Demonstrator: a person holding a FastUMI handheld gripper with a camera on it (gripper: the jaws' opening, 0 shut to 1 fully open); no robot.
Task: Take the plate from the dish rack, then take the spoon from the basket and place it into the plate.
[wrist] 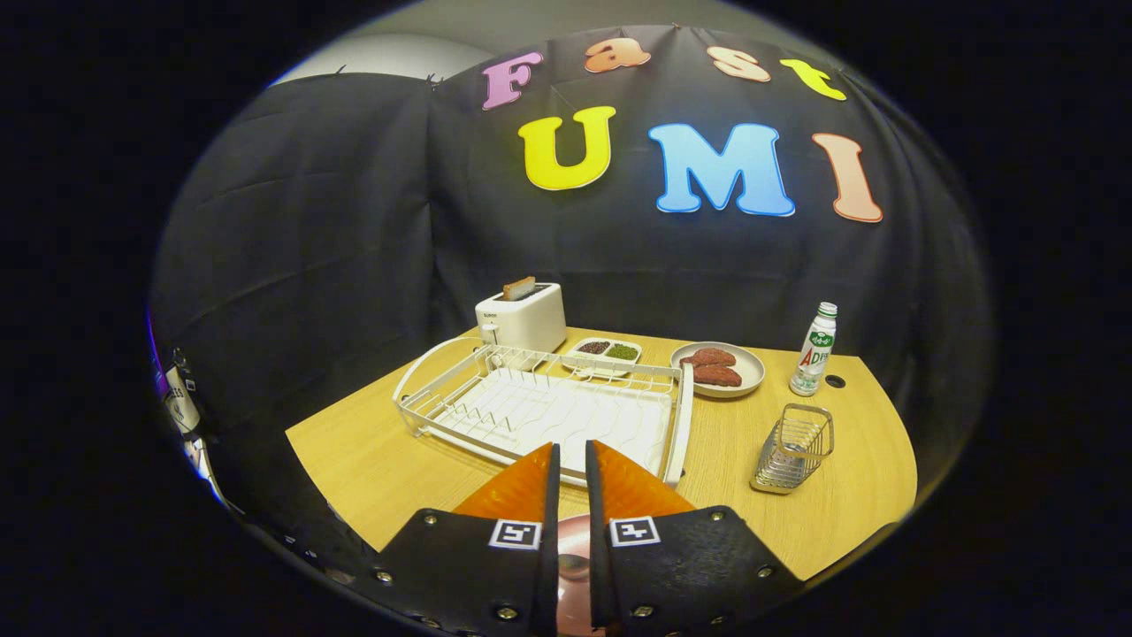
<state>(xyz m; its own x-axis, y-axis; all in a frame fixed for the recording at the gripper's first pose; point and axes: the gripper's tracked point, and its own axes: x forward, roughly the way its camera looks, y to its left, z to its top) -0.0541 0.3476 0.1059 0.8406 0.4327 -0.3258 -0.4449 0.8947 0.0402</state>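
A light wooden table (398, 460) stands in a booth walled with black cloth. Just ahead of the fingers lies a white dish rack (539, 411), its long side running across the view, no plate in its slots. Beyond it stand a toaster (522, 318), a small two-part dish (603, 353), a plate of brown food (718, 369) and a bottle (814, 349). A wire basket (793, 448) stands upright to the right of the fingers. The gripper (572, 460) has its fingers drawn nearly together; something pinkish and shiny (573, 566) shows in the narrow gap near their base, but I cannot tell what it is or whether they press on it.
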